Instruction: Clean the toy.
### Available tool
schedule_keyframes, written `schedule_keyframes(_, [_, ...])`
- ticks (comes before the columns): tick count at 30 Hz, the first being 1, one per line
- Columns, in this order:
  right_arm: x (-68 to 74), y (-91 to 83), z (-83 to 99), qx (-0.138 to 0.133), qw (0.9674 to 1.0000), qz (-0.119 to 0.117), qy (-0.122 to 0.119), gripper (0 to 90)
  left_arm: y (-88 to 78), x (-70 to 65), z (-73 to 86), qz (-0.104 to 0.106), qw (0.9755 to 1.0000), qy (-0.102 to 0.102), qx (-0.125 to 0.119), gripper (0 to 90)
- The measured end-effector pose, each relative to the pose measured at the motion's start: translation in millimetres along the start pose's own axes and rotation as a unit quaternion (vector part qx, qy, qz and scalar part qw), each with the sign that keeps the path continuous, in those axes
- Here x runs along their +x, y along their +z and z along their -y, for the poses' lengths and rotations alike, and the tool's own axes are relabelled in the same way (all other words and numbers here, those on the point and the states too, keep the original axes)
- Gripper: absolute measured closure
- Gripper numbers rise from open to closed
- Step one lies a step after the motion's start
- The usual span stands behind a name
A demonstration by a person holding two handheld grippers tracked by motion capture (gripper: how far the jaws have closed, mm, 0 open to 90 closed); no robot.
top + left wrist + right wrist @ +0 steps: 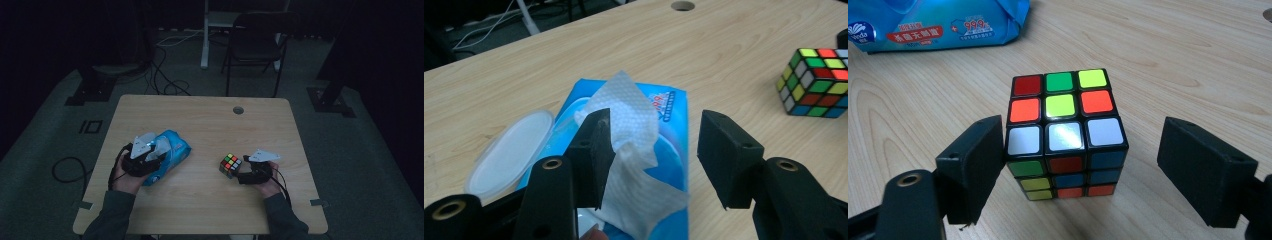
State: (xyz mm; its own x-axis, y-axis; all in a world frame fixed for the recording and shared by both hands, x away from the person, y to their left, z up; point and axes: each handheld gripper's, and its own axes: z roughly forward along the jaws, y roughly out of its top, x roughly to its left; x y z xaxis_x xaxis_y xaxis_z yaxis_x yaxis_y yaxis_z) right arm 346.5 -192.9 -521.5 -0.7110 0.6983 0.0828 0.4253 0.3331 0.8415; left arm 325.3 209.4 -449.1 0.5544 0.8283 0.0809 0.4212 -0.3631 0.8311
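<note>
A blue pack of wet wipes [174, 146] lies at the table's left, its round lid [511, 150] flipped open. A white wipe [630, 114] sticks up out of it. My left gripper [145, 151] hovers over the pack with its jaws wide apart; in the left gripper view [654, 132] the wipe rests against the left jaw and stays clear of the right one. A scrambled colour cube [230, 164] sits on the table at the right. My right gripper [1082, 132] straddles the cube [1065, 125]: the left jaw is at its side, and a gap separates the right jaw from it.
The wooden table [210, 120] has a round cable hole [238, 110] near its far edge. A dark chair [255, 45] and floor cables lie beyond the table. The cube [816, 82] shows to the right of the pack in the left gripper view.
</note>
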Motion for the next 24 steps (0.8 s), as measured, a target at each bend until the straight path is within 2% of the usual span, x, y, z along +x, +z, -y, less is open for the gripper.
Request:
schedule_keyframes(18, [-1.5, -0.3, 0.7, -0.001, 1.0000, 0.005, 0.003, 19.3, 27.6, 2.2, 7.1, -0.018, 0.9985, 0.014, 0.050, 46.5])
schedule_keyframes(21, [-1.7, -0.6, 0.6, -0.002, 1.0000, 0.005, 0.002, 19.3, 32.6, 2.4, 8.8, -0.034, 0.9973, 0.011, 0.063, 48.1])
schedule_keyframes(24, [-1.9, -1.0, 0.5, -0.003, 1.0000, 0.004, 0.002, 19.3, 34.6, 4.3, 9.7, -0.048, 0.9962, 0.008, 0.072, 55.2])
